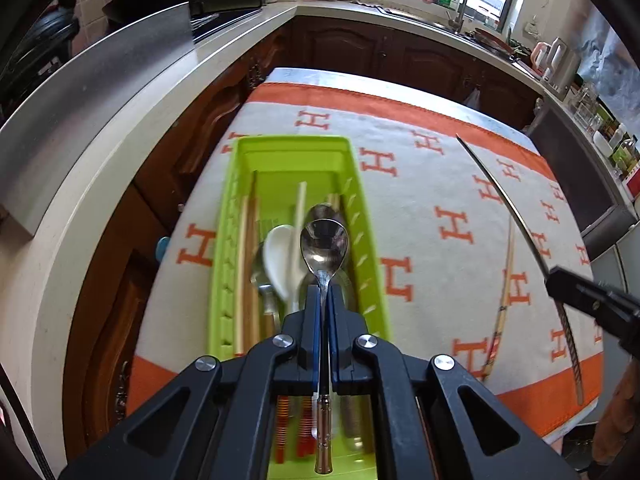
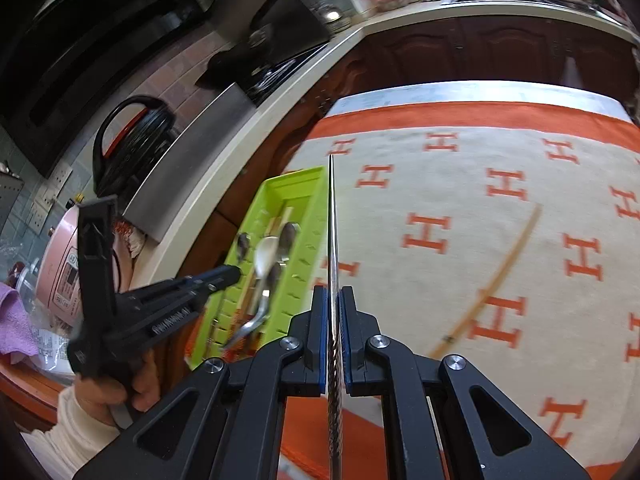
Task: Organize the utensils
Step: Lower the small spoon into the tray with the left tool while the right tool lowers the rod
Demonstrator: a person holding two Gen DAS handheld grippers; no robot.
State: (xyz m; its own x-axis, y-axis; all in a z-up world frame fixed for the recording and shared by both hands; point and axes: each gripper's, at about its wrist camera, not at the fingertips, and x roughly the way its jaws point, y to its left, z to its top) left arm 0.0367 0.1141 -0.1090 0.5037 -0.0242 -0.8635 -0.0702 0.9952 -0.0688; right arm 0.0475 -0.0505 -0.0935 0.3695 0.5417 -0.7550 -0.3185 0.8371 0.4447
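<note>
My left gripper [image 1: 323,294] is shut on a metal spoon [image 1: 323,246] and holds it above the green utensil tray [image 1: 294,148], bowl pointing forward. The tray holds wooden chopsticks [image 1: 247,264], a white spoon [image 1: 282,254] and other metal spoons. My right gripper [image 2: 333,294] is shut on a metal chopstick [image 2: 332,232] that points forward, just right of the tray [image 2: 298,184]. The left gripper [image 2: 234,274] with the spoon [image 2: 264,296] also shows in the right wrist view. A wooden chopstick [image 1: 505,284] lies loose on the cloth; it also shows in the right wrist view [image 2: 496,280].
The tray sits at the left edge of a table covered by a cream and orange H-patterned cloth [image 1: 440,184]. A kitchen counter [image 1: 132,128] with dark wood cabinets runs along the left and back. A pink cooker [image 2: 60,264] stands at the left.
</note>
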